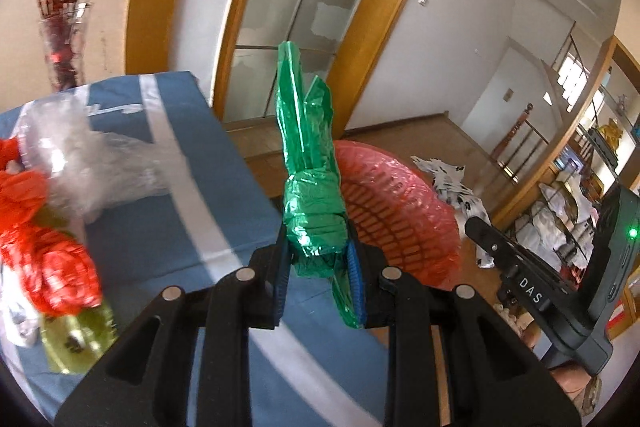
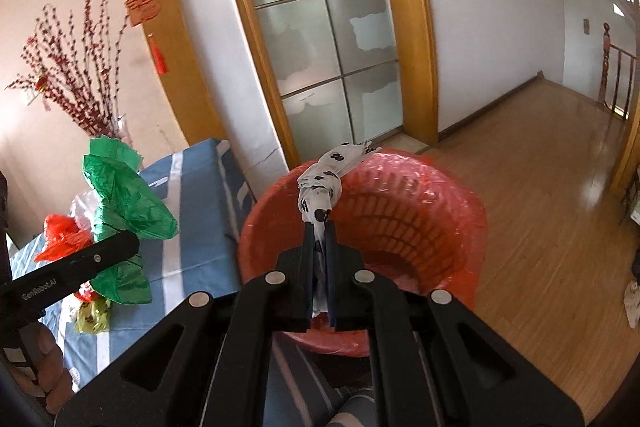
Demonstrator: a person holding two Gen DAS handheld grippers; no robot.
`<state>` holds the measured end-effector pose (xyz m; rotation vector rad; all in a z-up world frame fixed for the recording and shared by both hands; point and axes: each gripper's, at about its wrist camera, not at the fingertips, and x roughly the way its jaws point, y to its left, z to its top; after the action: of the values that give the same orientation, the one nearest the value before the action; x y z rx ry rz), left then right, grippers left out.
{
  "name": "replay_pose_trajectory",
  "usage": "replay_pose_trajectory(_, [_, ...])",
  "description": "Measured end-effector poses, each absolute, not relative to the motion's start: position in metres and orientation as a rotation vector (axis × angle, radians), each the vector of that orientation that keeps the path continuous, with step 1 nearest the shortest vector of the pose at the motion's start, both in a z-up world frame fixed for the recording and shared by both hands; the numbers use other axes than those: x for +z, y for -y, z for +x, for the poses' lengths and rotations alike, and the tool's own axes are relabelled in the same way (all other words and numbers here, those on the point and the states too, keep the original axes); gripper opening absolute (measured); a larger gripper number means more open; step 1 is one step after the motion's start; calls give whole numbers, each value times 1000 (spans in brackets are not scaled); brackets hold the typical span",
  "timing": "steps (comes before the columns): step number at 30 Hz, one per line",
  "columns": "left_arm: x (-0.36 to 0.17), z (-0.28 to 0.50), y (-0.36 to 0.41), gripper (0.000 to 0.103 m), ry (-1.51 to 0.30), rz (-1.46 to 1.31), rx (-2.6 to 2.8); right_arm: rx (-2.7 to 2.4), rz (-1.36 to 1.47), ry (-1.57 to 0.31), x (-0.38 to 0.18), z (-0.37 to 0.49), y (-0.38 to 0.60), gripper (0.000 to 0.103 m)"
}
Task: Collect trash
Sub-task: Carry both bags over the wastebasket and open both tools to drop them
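Green crinkled plastic bag (image 1: 310, 187) is pinched between the blue pads of the left hand-held gripper (image 1: 320, 259), held above the edge of the blue-clothed counter (image 1: 180, 239) with the red basket (image 1: 404, 223) just beyond it. Over that red basket's mouth, the right hand-held gripper (image 2: 319, 227) is clamped tight on a white wrapper with black spots (image 2: 324, 183). More red (image 1: 48, 259) and clear (image 1: 76, 155) bags lie on the counter.
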<state>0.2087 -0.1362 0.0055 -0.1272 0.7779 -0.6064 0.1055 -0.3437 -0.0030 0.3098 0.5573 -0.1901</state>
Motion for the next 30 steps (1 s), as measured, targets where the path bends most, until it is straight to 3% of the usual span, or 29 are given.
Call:
replay_pose_trajectory(14, [-16,237,206,26,-833,-81,-681,-210,380,-545,-16,120,380,6])
replay_pose_trajectory(16, [-19,241,212,29,-837,-73,-672,-214,387,-538,-17,123,385,13])
replay_pose_trajectory(18, [-22,245,215,35,-844,-68,-666,-225,400,-537,-19,125,390,34])
replay_pose_trajectory(20, [-27,250,218,43,-858,-70,-655,-233,430,-540,-23,125,396,42])
replay_pose_trajectory(30, [-37,239,187,58,-843,-22,-560,-292,406,-570,-33,111,397,57])
